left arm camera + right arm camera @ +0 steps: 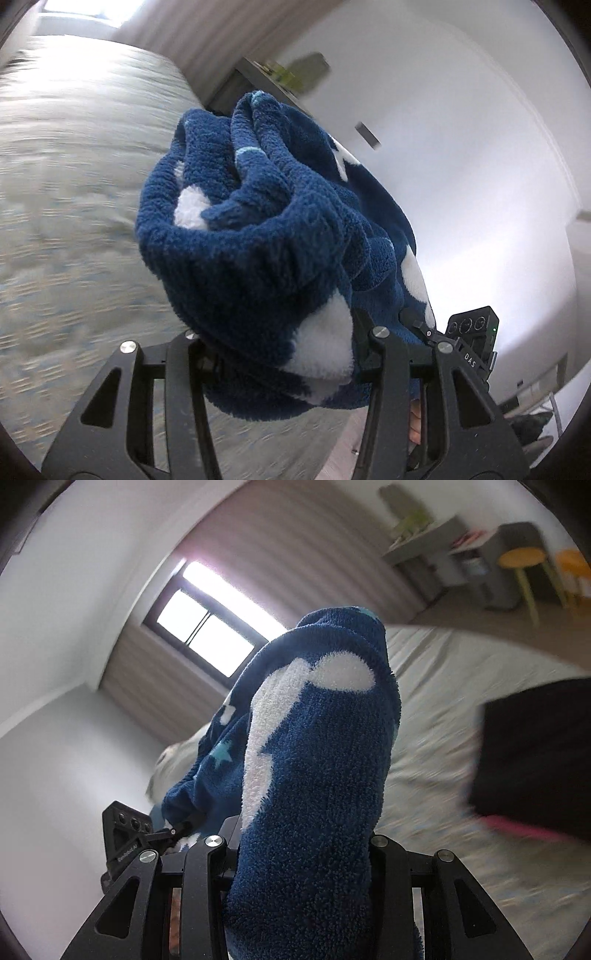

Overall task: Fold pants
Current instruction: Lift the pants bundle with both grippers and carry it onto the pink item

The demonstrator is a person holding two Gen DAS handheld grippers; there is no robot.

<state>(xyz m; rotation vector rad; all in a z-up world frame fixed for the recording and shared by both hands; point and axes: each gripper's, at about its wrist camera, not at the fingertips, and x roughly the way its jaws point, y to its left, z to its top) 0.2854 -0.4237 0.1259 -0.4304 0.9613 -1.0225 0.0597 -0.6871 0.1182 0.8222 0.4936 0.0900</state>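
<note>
The pants are dark blue fleece with white patches and pale blue stars. In the left wrist view they bunch over my left gripper, which is shut on the pants and holds them up above the bed; its fingertips are hidden by cloth. In the right wrist view the pants drape over my right gripper, which is shut on them as well. The other gripper shows at the side of each view, close by. Both views are blurred by motion.
A bed with a pale patterned cover lies below. A dark folded item with a pink edge lies on the bed at right. A grey desk, yellow stools, a window and white walls surround it.
</note>
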